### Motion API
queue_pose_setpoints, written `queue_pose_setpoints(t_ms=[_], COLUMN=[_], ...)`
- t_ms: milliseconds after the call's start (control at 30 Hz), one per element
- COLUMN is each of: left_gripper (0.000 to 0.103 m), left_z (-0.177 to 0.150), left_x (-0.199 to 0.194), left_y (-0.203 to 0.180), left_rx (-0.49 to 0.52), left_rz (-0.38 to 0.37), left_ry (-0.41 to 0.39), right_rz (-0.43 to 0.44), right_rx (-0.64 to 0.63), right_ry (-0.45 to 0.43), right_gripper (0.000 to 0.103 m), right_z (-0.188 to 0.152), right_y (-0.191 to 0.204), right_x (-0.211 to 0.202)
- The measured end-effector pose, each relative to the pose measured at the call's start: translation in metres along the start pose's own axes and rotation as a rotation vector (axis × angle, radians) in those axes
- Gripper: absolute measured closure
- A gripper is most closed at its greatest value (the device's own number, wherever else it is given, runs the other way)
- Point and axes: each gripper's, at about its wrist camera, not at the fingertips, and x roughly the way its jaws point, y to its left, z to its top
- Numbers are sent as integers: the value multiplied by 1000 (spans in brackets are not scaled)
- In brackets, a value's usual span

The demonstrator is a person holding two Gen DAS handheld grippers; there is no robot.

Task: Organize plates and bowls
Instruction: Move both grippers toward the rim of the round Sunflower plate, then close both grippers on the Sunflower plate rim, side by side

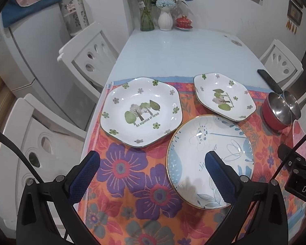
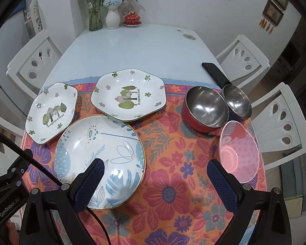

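Here, largest first: the counter (image 2: 132, 47), pale blue, its near half under a floral cloth (image 2: 169, 163) that carries all the crockery.

Round plate (image 2: 87, 147), blue flower print, sits near-left on the cloth. It lies just below and ahead of the left gripper (image 1: 153, 175), whose right finger hangs over its near rim; the right gripper (image 2: 156, 181) has its left finger over the same plate's near-right edge. No long axis to speak of — round.

Two hexagonal tree plates beyond it: the far-left plate (image 1: 141, 111) lies close against the round plate's far-left rim, the middle plate (image 2: 128, 95) overlaps its far rim. Whether they touch, cannot tell.

Right side: red bowl (image 2: 206, 108), steel-lined, with a smaller steel bowl (image 2: 237, 102) pressed against its right. Pink bowl (image 2: 238, 151) nearer, just ahead-right of the right gripper. A black object (image 2: 216, 73) lies on the counter behind the bowls.

Both grippers released, fingers spread wide, holding nothing.

Judgement: plates fall to the left gripper, bowls to the right. Stacking likely starts with the round plate as base; the overlapping middle plate would have to be lifted clear first.

Far end: vases (image 2: 112, 18) and a red lidded cup (image 2: 132, 18), well apart.
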Motion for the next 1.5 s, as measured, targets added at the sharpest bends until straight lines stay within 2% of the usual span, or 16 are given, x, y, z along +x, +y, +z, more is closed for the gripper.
queue_pose_setpoints(t_ms=[400, 667, 833, 933, 1033, 1100, 1233, 1267, 1400, 1500], left_gripper=[1, 1, 1, 5, 13, 24, 34, 40, 60, 67], left_z=[-7, -12, -15, -17, -19, -21, -26, -27, -29, -29], left_x=[44, 72, 86, 94, 102, 107, 115, 116, 119, 119], left_y=[-9, -13, -14, -15, -16, -16, -16, -15, -16, -17], left_rx=[16, 20, 20, 23, 25, 24, 14, 11, -2, -10], left_rz=[-29, -57, -71, -79, -84, -94, -117, -125, -172, -206], left_ry=[66, 110, 129, 142, 156, 168, 188, 190, 196, 196], right_rz=[34, 80, 98, 124, 157, 171, 195, 204, 246, 270], right_rx=[8, 53, 46, 45, 41, 41, 54, 60, 75, 65], right_ry=[64, 148, 155, 159, 155, 164, 188, 193, 186, 180], right_gripper=[3, 11, 12, 12, 20, 26, 44, 50, 59, 64], right_z=[0, -7, -9, -11, -12, -12, -13, -14, -17, -19], right_y=[1, -6, -3, -2, 0, 1, 0, 0, -2, 0], right_x=[43, 89, 105, 115, 122, 128, 139, 141, 144, 145])
